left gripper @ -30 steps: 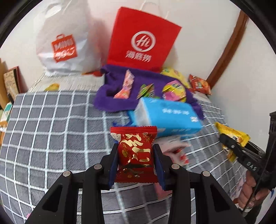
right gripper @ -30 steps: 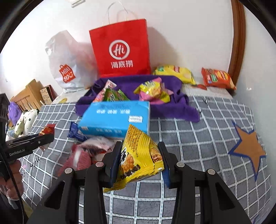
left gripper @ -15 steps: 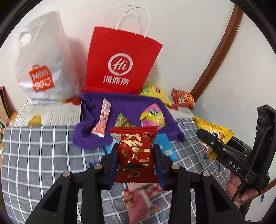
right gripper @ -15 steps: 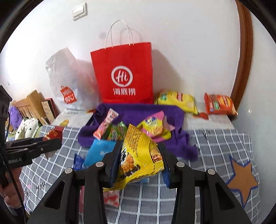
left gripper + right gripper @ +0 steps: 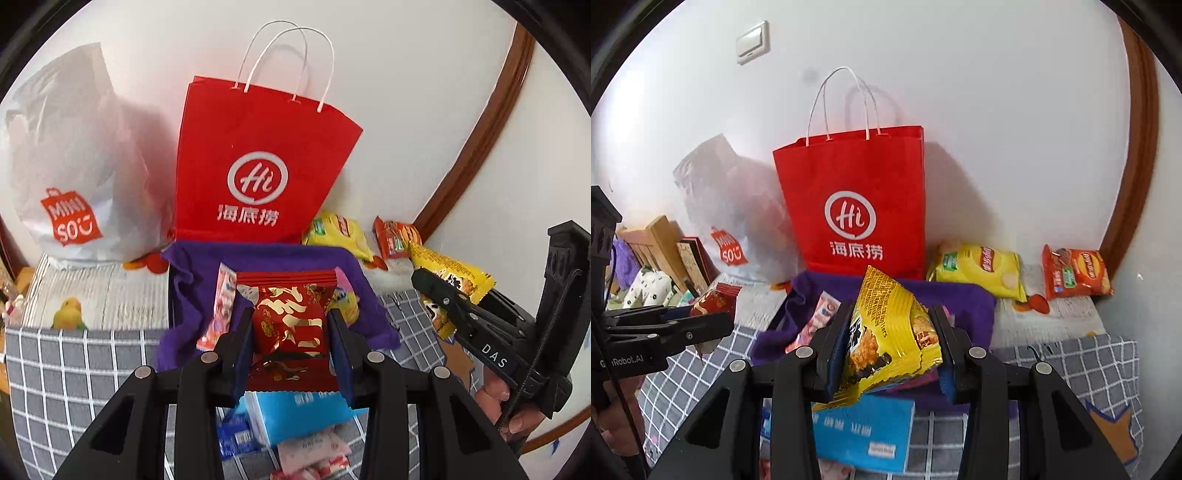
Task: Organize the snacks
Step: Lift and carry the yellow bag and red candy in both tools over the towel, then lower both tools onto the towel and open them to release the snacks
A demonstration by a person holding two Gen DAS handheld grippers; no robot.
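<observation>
My left gripper point(image 5: 291, 332) is shut on a red and gold snack packet point(image 5: 290, 321), held up in front of the red paper bag point(image 5: 258, 166). My right gripper point(image 5: 890, 343) is shut on a yellow snack bag point(image 5: 886, 332), held above the purple cloth point(image 5: 967, 306) before the same red paper bag point(image 5: 853, 206). The right gripper with its yellow bag point(image 5: 454, 280) shows at the right of the left wrist view. The left gripper with its red packet point(image 5: 714, 299) shows at the left of the right wrist view.
Several snacks lie on the purple cloth point(image 5: 192, 280). A blue tissue pack point(image 5: 864, 432) and small packets point(image 5: 314, 454) lie on the grey checked cover. A white plastic bag point(image 5: 74, 177) stands left of the red one. Yellow point(image 5: 979, 266) and orange point(image 5: 1075, 273) chip bags lie by the wall.
Both grippers have risen and moved toward the red paper bag, each still holding its snack. The bag's open top and handles now show in both views.
</observation>
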